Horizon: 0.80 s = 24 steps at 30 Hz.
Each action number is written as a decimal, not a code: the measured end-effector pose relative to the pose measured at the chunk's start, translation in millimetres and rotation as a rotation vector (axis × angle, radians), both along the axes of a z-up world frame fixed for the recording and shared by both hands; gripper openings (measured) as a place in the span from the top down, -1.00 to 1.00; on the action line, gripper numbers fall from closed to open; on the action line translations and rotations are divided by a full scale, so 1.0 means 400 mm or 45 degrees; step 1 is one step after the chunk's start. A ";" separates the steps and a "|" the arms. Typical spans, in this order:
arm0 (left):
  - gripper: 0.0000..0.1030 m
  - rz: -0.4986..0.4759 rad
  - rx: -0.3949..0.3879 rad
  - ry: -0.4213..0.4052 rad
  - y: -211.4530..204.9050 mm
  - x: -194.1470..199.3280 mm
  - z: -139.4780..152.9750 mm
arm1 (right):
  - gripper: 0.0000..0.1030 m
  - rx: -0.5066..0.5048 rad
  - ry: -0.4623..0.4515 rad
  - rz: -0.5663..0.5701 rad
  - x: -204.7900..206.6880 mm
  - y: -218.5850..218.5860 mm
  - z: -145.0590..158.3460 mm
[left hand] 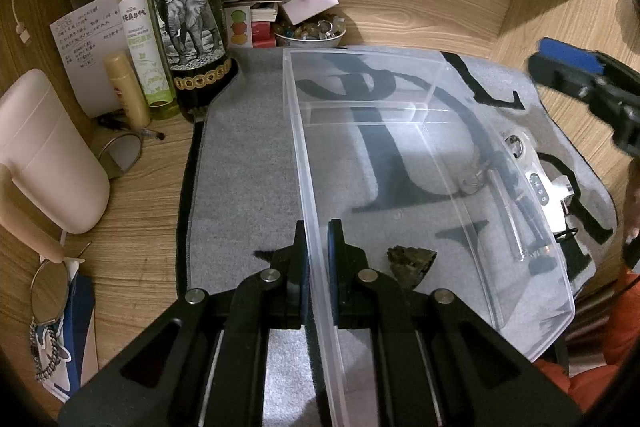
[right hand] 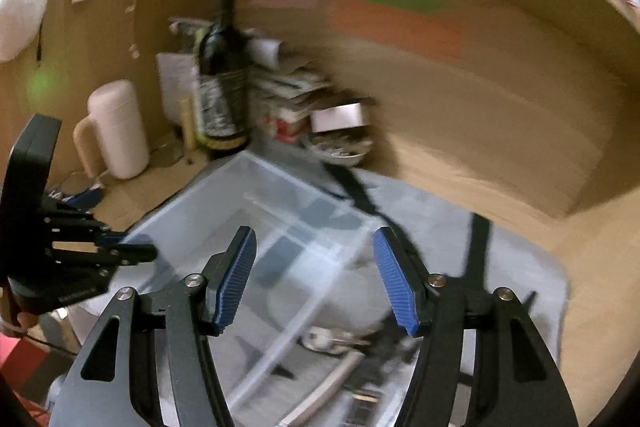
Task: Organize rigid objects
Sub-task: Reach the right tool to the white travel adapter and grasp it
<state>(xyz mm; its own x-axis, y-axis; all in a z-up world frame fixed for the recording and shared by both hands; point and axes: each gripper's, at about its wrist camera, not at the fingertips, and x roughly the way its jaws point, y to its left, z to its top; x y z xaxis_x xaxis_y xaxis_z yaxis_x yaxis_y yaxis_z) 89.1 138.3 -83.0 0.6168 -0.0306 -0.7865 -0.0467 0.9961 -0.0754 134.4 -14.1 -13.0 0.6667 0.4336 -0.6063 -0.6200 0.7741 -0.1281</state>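
Observation:
A clear plastic box (left hand: pixel 308 167) stands on a grey felt mat (left hand: pixel 240 167). My left gripper (left hand: pixel 319 231) is shut on the box's near left wall, one pad on each side. Inside the box lie a dark rough stone (left hand: pixel 412 263), a set of keys (left hand: pixel 472 183) and a black stick-shaped item (left hand: pixel 528 219). A white device with buttons (left hand: pixel 540 183) shows at the box's right wall. My right gripper (right hand: pixel 316 251) hangs open above the box (right hand: pixel 224 195) with nothing between its blue pads; the keys (right hand: pixel 324 339) lie blurred below it. It shows at the right edge of the left wrist view as the right gripper (left hand: pixel 572 67).
Behind the mat on the left stand a dark wine bottle (left hand: pixel 188 15), a green spray bottle (left hand: pixel 140 31), a small tan bottle (left hand: pixel 128 91) and a cream jug (left hand: pixel 44 155). A bowl of small stones (left hand: pixel 310 33) and stacked papers sit by the wooden back wall.

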 end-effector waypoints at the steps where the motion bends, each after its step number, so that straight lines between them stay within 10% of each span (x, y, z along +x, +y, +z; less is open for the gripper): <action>1: 0.86 0.001 0.001 -0.001 0.000 0.000 0.000 | -0.13 0.004 -0.011 -0.030 0.002 -0.023 0.007; 11: 0.86 0.010 0.010 0.005 -0.003 0.000 0.002 | -0.16 0.002 -0.051 -0.249 0.011 -0.186 0.019; 24: 0.86 0.033 0.014 0.012 -0.006 0.002 0.001 | -0.16 -0.008 0.202 -0.471 0.010 -0.357 -0.146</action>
